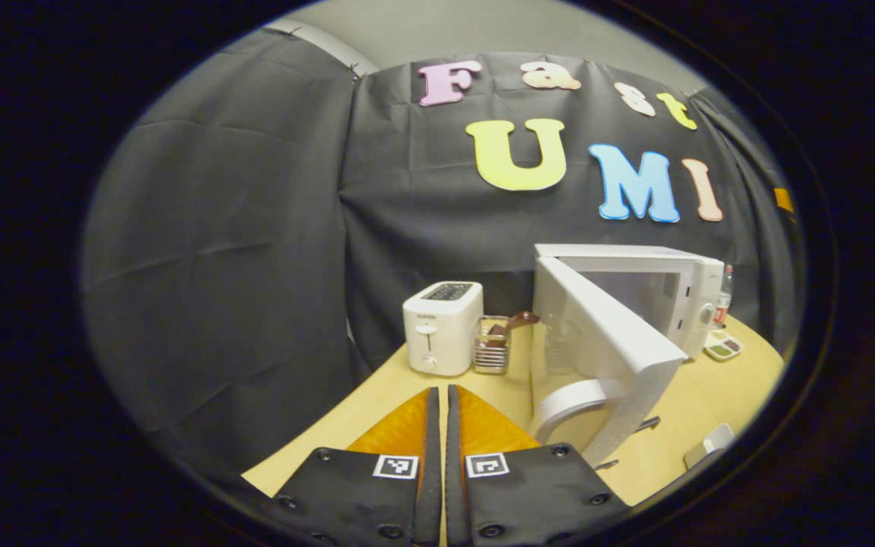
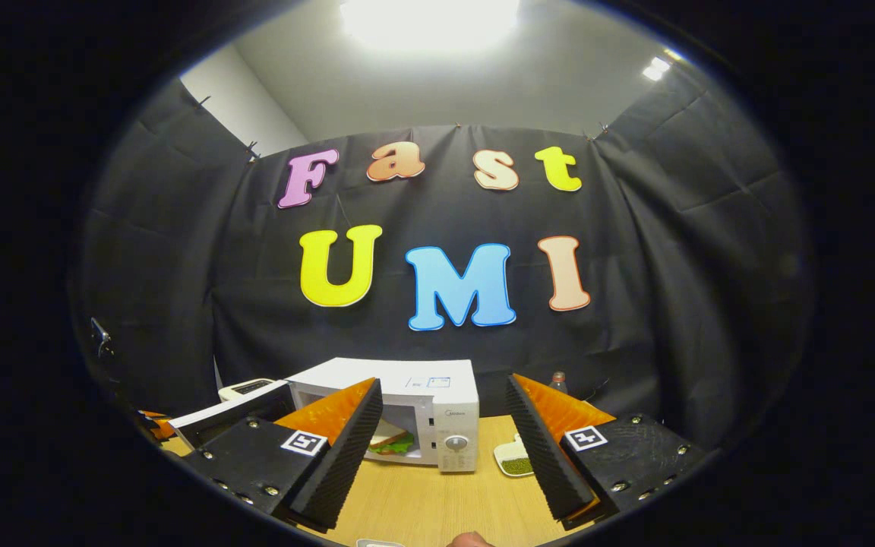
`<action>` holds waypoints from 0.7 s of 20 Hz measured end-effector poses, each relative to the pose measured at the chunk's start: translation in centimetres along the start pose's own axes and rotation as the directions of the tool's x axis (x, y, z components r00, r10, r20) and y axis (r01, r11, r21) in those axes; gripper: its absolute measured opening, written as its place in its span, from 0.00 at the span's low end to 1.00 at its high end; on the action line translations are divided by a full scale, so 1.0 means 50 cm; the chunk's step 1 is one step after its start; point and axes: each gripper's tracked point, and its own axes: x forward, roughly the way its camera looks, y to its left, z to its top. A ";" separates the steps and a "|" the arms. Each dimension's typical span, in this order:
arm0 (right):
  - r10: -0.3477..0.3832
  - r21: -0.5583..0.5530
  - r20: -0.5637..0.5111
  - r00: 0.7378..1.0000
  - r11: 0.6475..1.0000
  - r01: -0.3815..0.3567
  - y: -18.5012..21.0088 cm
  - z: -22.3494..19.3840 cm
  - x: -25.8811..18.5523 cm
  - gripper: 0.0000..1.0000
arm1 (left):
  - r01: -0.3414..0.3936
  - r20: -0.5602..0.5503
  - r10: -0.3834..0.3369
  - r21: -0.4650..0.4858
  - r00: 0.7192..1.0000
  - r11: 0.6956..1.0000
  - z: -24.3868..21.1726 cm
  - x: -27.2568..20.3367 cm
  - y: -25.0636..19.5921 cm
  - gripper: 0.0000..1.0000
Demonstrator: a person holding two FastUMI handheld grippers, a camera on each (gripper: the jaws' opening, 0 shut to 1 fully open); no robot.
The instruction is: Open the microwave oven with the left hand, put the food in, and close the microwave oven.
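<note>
The white microwave (image 1: 635,273) stands on the wooden table at the right of the left gripper view. Its door (image 1: 604,349) is swung wide open toward me, with the curved handle (image 1: 567,403) nearest. My left gripper (image 1: 438,395) is shut with nothing in it, just left of that handle and apart from it. In the right gripper view the microwave (image 2: 437,380) faces me with its door (image 2: 232,410) open to the left. A sandwich (image 2: 392,442) with green leaves lies inside the cavity. My right gripper (image 2: 443,381) is open and holds nothing, some way in front of the oven.
A white toaster (image 1: 441,327) and a wire holder (image 1: 492,346) with brown items stand left of the microwave. A small divided dish (image 2: 515,460) and a bottle (image 2: 557,377) sit to its right. A white object (image 1: 707,444) lies near the table's front edge.
</note>
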 end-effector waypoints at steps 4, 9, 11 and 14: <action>-0.031 0.006 0.000 1.000 1.000 0.031 -0.065 0.007 -0.038 0.98 | 0.003 0.002 -0.003 0.049 1.000 0.999 0.003 -0.014 -0.042 0.12; -0.060 0.019 0.000 0.998 0.998 0.059 -0.144 0.013 -0.086 0.98 | 0.013 0.004 -0.014 0.044 1.000 0.999 0.015 -0.024 -0.096 0.11; -0.064 0.023 -0.001 0.998 0.998 0.064 -0.171 0.016 -0.104 0.98 | 0.025 0.005 -0.025 0.042 1.000 0.999 0.022 -0.032 -0.126 0.09; -0.060 0.027 -0.002 0.998 0.998 0.060 -0.198 0.019 -0.126 0.98 | 0.044 0.019 -0.045 0.047 0.999 0.998 0.031 -0.032 -0.174 0.11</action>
